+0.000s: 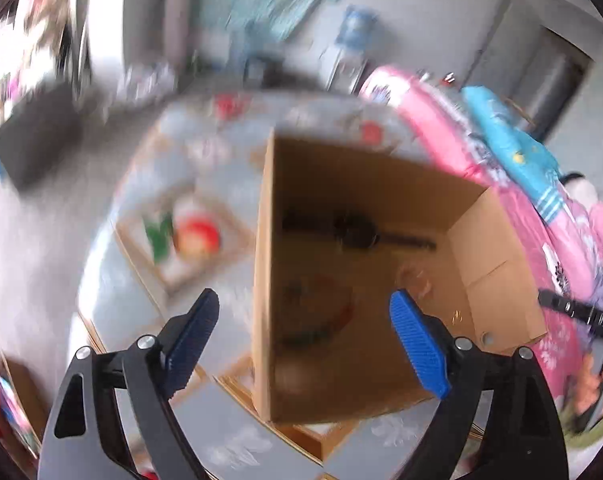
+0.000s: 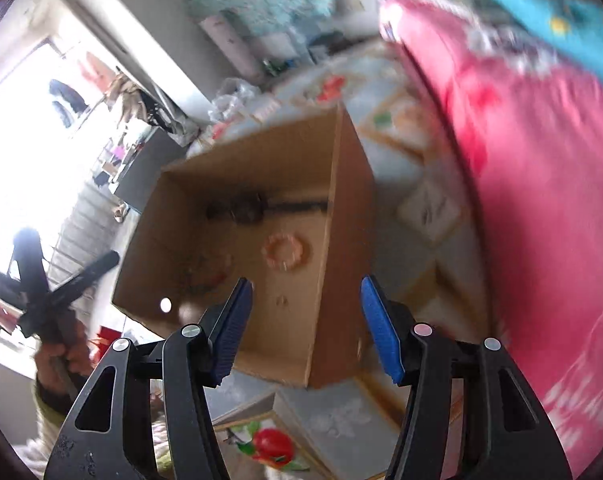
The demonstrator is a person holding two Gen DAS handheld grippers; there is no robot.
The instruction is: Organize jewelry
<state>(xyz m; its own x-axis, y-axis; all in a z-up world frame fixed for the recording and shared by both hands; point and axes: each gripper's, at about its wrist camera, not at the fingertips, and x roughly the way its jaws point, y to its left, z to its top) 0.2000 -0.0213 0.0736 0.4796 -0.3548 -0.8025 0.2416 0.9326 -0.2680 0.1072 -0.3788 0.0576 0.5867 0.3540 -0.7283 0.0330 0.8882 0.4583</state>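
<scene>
Bedroom, blurred: bright window at far left in the right wrist view, teal cloth on the back wall, water dispenser (image 1: 355, 40) behind, pink quilt (image 2: 541, 200) and blue pillow (image 1: 509, 148) at right. Surface: patterned mat (image 1: 149, 184) with fruit print, apparently on a bed; not certain.

Box (image 1: 365, 280): open cardboard, standing on the mat, centre of both views, flaps down.

Contents, left to right in the right wrist view:
- Dark beaded bracelet (image 2: 201, 272), on the box floor near the left wall; smeared, colours unclear.
- Black watch (image 2: 245, 208), strap laid flat, toward the far wall.
- Pale pink bead bracelet (image 2: 285, 254), right of centre.
- Small pale item (image 2: 281, 300), nearer the rim; possibly an earring, too blurred to tell.

Left gripper (image 1: 305, 340): jaws wide, nothing between them, above the box's near-left rim. Holding hand visible at the left edge of the right wrist view.

Right gripper (image 2: 305, 328): jaws about half apart, nothing between them, above the box's near edge.

Progress, judged: several pieces already in the box, both grippers free. No loose jewelry seen on the mat in these frames, though blur and narrow framing hide much. Task likely late or finished; remaining pieces, if any, out of view.
</scene>
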